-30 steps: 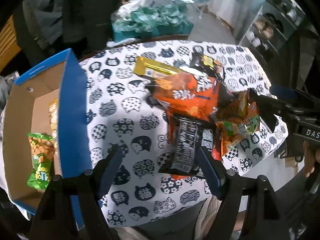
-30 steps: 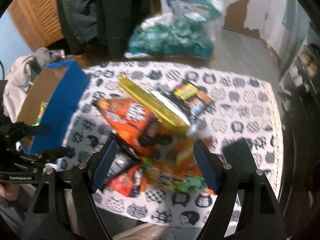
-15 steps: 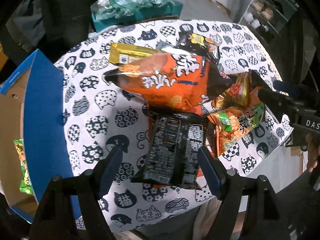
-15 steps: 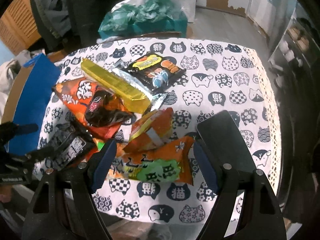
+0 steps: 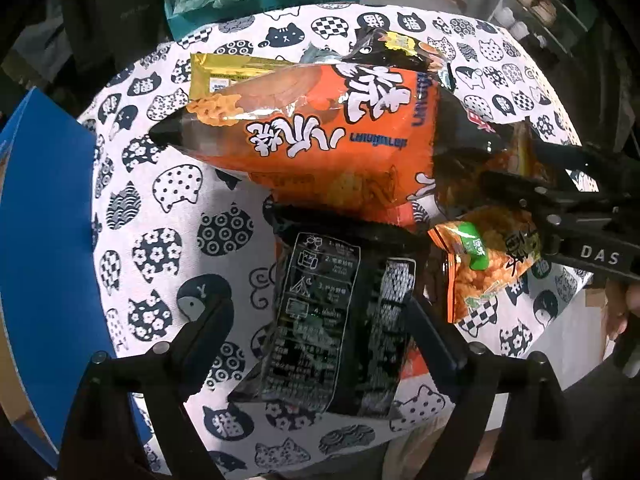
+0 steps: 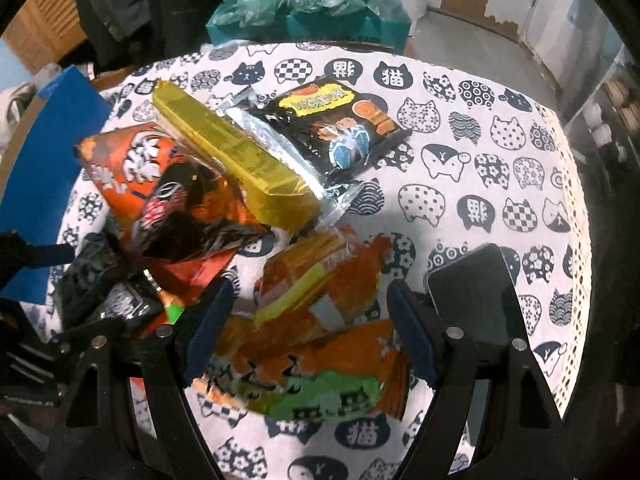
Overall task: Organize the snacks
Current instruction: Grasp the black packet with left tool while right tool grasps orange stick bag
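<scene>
Covering most of both views, a round table under a white cat-print cloth [image 5: 168,200] fills more of each frame than a second ago — both cameras sit lower over it.

Blue-sided cardboard box [image 5: 44,240], left edge of the left view: its open inside, seen a second ago with a green packet in it, is now out of frame.

Snack heap, centre of the table:
- large orange bag [image 5: 320,140], uppermost in the left view, lying partly over a gold packet [image 5: 224,74];
- black packet with white print [image 5: 332,320], lower centre of the left view, between the left gripper's fingers;
- orange-and-green packet [image 6: 312,372], bottom centre of the right view, with a small orange-yellow packet [image 6: 316,276] on top;
- black packet with yellow label [image 6: 340,124], upper centre of the right view, beside the gold one.

Left gripper [image 5: 320,328]: jaws opening, wider than a second ago; the black printed packet lies between them, unpressed.

Right gripper [image 6: 308,332]: jaws wide, unchanged in width, straddling the orange-and-green packet and the small one on it — no pad touching. It also shows at the right edge of the left view.

Dark flat slab [image 6: 472,284], lower right of the right view, on the cloth.
</scene>
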`<state>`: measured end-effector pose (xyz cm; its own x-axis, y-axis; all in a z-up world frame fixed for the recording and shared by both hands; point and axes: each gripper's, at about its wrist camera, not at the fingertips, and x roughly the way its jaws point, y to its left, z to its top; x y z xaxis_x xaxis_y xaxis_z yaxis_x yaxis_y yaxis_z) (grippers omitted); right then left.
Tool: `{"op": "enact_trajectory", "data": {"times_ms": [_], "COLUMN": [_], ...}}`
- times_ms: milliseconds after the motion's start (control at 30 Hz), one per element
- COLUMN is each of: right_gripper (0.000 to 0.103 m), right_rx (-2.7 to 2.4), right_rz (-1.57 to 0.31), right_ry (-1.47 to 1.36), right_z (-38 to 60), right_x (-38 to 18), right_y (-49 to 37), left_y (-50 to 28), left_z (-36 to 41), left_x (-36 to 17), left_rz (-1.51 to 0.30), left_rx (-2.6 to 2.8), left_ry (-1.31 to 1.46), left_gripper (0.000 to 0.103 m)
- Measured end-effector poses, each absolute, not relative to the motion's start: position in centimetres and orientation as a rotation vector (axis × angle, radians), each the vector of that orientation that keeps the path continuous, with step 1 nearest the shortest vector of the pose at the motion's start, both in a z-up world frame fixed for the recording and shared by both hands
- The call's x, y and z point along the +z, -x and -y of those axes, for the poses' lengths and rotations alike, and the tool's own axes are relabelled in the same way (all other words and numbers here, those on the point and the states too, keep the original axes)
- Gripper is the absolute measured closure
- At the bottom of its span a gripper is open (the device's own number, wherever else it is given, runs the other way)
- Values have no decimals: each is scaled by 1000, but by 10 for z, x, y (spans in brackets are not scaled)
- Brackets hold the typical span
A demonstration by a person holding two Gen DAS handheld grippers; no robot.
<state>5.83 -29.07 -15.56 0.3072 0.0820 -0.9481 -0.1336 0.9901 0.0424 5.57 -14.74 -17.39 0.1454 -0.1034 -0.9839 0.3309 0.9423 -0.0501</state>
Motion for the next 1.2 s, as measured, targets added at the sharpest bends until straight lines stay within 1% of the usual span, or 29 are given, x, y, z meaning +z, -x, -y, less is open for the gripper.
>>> {"op": "enact_trajectory", "data": {"times_ms": [200,233,267,300,367,400,433,467,500,533,700,1200], "right_gripper": [25,28,36,40,42,43,46,48,48,49,50,51], "right_rx": [144,149,156,154,154,154,154,156,159,159,154,140], "right_rz": [-1260,-1260,-1264,-1266,-1267,-1265,-1260,-1259,-1256,-1248,-1209,-1073], "right_ry": [45,44,44,47,45,46,45,43,41,43,41,40], "right_z": [290,290,290,290,290,290,291,289,289,289,289,281], "right_x": [-166,-166,-167,-168,-168,-167,-167,-166,-165,-163,-147,-91], "right_y": [-66,-66,-66,-67,-67,-67,-66,-67,-66,-65,-62,-48], "left_y": [-57,-57,-56,-54,-53,-52,-51,-51,-50,-50,-43,-36], "left_z": [151,152,153,154,155,154,154,154,154,155,151,118], "left_x": [-185,-188,-189,-191,-192,-191,-191,-190,-188,-187,-177,-133], "left_rz": [-1422,-1429,-1430,-1426,-1407,-1402,-1399,-1395,-1393,-1394,-1339,-1254], "left_rx": [-334,-336,-336,-338,-355,-363,-372,-379,-387,-390,-357,-310], "left_ry": [-192,-203,-213,-225,-228,-226,-223,-219,-213,-213,-277,-229], "left_gripper": [14,14,14,14,15,19,22,31,38,39,39,39]}}
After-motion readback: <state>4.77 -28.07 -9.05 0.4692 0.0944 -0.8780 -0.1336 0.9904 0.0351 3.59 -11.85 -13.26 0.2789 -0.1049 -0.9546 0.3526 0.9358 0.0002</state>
